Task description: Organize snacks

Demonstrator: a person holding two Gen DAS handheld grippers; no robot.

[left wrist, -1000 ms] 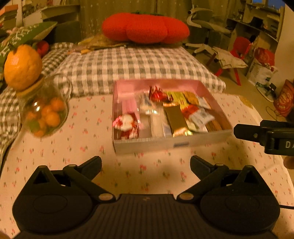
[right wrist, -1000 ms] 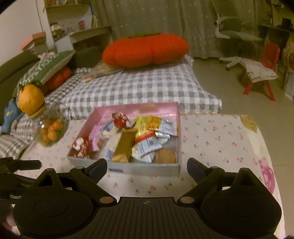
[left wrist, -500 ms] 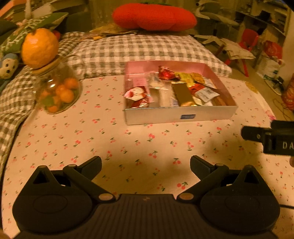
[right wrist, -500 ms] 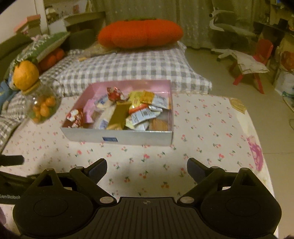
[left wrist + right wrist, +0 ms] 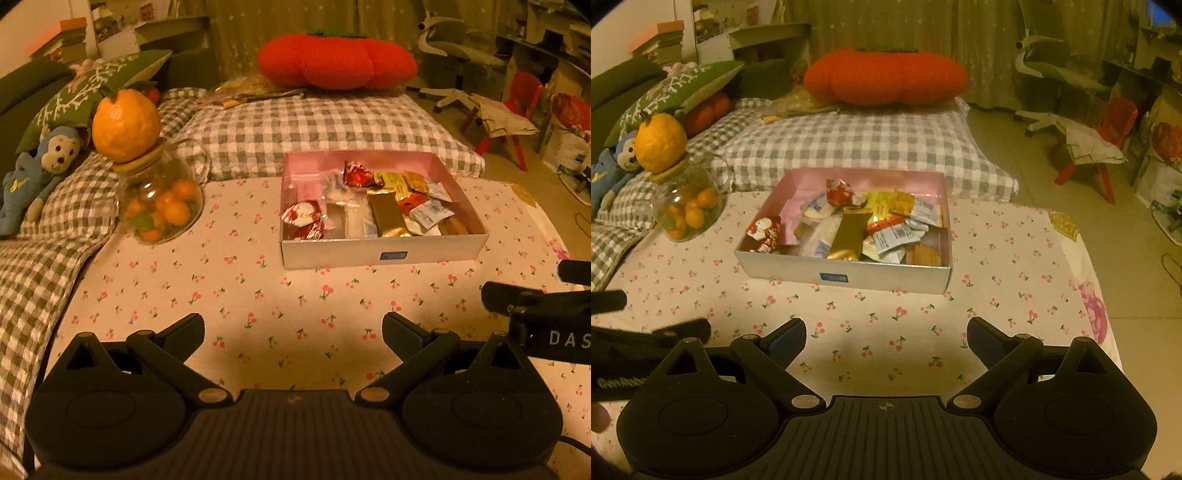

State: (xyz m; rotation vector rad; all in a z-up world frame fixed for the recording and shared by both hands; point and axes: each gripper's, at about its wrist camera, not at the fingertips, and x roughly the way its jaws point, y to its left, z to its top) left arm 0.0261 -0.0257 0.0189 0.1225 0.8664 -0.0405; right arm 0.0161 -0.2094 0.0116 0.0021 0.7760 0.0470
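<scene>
- Both sets of jaws spread wide, holding nothing: left gripper, right gripper.
- Snack box sits mid-worktop, snacks piled inside.
- I'd judge a straight, level approach best.
- Versus a second ago, I've backed away; the box looks farther.

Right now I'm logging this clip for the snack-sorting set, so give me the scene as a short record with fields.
surface: cherry-print tablecloth
container: open shallow box, pink inside
contents: mixed wrapped snacks, including a gold bar and a red-and-white packet
beside box: glass jar of small oranges, orange-shaped stopper
left tool: open, empty, short of the box
right tool: open, empty, short of the box
</scene>
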